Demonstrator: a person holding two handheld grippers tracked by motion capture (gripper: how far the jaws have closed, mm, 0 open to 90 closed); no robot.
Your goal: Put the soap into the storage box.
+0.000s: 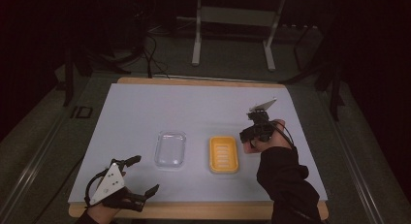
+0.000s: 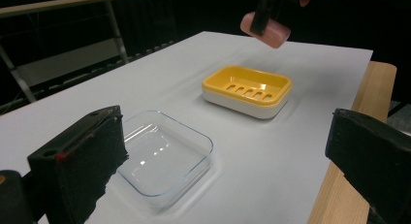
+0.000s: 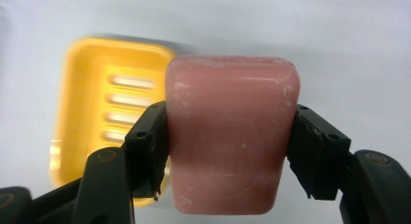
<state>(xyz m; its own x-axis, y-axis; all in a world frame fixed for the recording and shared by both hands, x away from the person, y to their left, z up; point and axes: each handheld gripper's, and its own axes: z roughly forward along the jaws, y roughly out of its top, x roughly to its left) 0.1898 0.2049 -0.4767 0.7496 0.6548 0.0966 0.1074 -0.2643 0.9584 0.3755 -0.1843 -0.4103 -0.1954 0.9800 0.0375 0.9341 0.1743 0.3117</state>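
— What carries everything?
— Wooden table (image 1: 194,82), covered almost edge to edge by a white sheet (image 1: 203,107).
— And lying on the sheet?
— Clear plastic tray (image 1: 170,150) left of centre; yellow soap dish (image 1: 223,154) just beside it on the right, slotted floor, white base, not touching.

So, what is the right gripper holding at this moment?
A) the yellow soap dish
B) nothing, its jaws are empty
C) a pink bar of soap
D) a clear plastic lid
C: in the right gripper view, the right gripper has its jaws pressed on both sides of the pink bar of soap, lifted above the yellow soap dish.
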